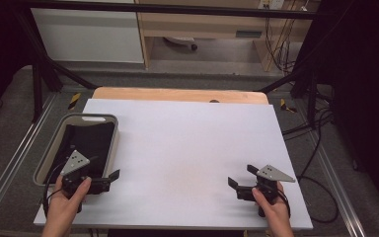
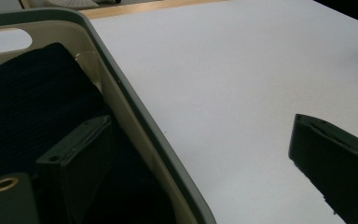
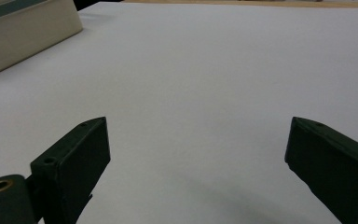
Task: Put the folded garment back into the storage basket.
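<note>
On the left side of the white counter [image 1: 187,148] stands a grey-rimmed, cream-walled tray [image 1: 112,143], and inside it lies a black cloth [image 1: 86,140] that covers most of the tray's floor, leaving a pale slot handle bare at the far end. The left gripper [image 1: 109,178] is held by the person's left hand [image 1: 71,197] at the near right corner of the tray, its grey 3-cornered plate over the near end of the tray. In the left gripper view its 2 jaws stand wide apart and straddle the tray's right wall [image 2: 135,116]: 1 jaw sits over the black cloth [image 2: 32,102] inside the tray, the other over the bare counter [image 2: 242,70] outside it. Nothing is held between them, and whether the inner jaw touches the cloth cannot be told. The right gripper [image 1: 242,183] is held by the right hand [image 1: 272,205] well apart from the tray, near the counter's near right edge, pointing leftward. In the right gripper view its 2 jaws are likewise spread wide with nothing between them, low over the plain white counter [image 3: 205,79], and a corner of the tray [image 3: 23,32] shows far off at the upper left.
</note>
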`<state>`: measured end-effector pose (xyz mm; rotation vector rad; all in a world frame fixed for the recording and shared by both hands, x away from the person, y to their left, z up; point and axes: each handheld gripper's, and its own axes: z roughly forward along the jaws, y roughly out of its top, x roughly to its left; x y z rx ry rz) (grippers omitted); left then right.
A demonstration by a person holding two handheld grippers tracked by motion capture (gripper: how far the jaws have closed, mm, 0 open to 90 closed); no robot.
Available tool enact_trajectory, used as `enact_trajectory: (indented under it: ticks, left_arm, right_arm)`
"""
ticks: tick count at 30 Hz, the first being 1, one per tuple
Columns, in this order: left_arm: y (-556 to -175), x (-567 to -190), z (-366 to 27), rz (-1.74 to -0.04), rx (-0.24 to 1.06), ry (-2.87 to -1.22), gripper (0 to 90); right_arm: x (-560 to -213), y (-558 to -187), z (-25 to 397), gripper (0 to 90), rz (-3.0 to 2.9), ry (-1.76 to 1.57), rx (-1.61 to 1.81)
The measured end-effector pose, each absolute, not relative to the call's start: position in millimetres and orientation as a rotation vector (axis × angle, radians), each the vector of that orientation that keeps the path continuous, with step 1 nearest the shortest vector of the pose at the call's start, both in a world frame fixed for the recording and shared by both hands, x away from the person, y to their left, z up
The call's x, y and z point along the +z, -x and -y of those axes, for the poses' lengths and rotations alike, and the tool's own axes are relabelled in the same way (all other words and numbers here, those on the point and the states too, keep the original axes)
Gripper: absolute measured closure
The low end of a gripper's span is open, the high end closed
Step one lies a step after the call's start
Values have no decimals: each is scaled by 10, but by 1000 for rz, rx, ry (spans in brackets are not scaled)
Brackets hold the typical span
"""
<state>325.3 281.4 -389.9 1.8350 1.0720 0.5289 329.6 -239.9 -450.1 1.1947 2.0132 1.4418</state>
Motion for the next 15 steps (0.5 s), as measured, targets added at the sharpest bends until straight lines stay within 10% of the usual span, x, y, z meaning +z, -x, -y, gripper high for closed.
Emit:
enact_trajectory:
  ticks: [15]
  left_arm:
    - [-3226,-3895,-2720,-1040,550,-1864,63]
  right_arm:
    - [-4481,-3339,2215,79,-2019,-1136,1423]
